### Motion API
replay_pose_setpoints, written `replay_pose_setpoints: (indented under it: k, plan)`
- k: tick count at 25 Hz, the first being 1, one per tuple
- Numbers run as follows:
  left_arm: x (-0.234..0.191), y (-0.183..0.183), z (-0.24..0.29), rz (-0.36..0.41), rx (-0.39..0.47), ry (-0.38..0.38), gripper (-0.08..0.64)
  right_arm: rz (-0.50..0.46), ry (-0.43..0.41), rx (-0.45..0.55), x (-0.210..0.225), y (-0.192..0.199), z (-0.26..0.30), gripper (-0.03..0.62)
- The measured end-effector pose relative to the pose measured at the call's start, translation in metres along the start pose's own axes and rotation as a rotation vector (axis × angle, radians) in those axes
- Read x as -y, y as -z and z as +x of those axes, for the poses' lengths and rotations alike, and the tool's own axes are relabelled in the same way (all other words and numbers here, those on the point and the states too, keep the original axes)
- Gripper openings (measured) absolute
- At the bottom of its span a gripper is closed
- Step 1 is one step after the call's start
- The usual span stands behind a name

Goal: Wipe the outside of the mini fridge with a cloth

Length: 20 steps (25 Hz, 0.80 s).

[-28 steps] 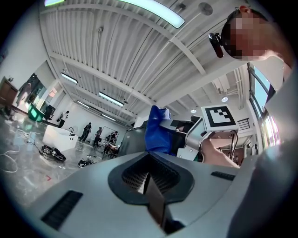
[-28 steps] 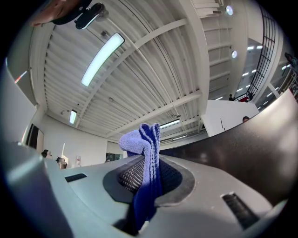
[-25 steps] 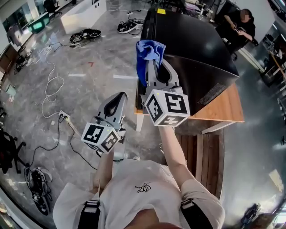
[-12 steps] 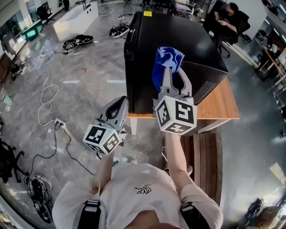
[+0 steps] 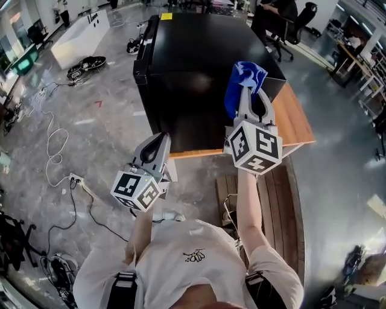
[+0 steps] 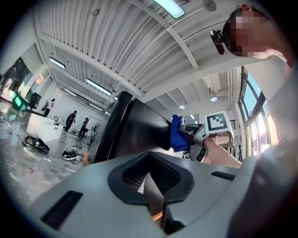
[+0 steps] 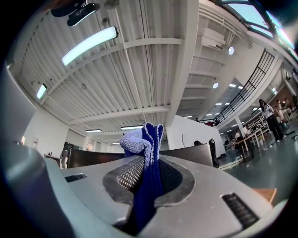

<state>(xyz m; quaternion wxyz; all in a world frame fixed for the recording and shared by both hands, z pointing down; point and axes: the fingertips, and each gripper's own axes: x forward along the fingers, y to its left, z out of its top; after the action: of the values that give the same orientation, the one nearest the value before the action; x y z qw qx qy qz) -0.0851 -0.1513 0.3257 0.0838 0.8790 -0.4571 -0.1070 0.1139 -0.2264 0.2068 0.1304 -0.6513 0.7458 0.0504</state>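
Observation:
The black mini fridge (image 5: 199,66) stands on a low wooden platform (image 5: 295,124), its top facing me. My right gripper (image 5: 252,90) is raised above the fridge's right front corner, shut on a blue cloth (image 5: 242,81) that bunches out past the jaws. In the right gripper view the blue cloth (image 7: 145,153) is pinched between the jaws. My left gripper (image 5: 158,145) hangs lower, in front of the fridge's front face, jaws shut with nothing in them. From the left gripper view the fridge (image 6: 135,135) and the cloth (image 6: 178,135) show ahead.
Cables (image 5: 57,151) and a power strip (image 5: 78,181) lie on the grey floor at left. Wooden slats (image 5: 271,205) run under my right arm. A person sits on a chair (image 5: 283,18) behind the fridge. A white bench (image 5: 78,39) stands far left.
The fridge now sits more centred and nearer in view. My right gripper with the cloth has shifted right, over the fridge's right front corner. The left gripper stays about where it was.

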Motion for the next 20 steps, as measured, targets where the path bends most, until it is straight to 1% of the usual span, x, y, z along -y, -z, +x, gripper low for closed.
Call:
replay_pose_setpoints:
  k: [5, 9, 20]
  plan:
    - [0.007, 0.002, 0.007, -0.001, -0.012, 0.022, 0.005, -0.044, 0.085, -0.002, 0.045, -0.009, -0.006, 0.061]
    - [0.01, 0.0, 0.014, 0.004, -0.013, 0.043, 0.005, -0.049, 0.154, 0.005, 0.078, -0.014, -0.007, 0.061]
    - [0.005, 0.007, 0.019, -0.013, -0.018, 0.042, 0.005, -0.041, 0.256, 0.026, 0.124, -0.015, -0.012, 0.061]
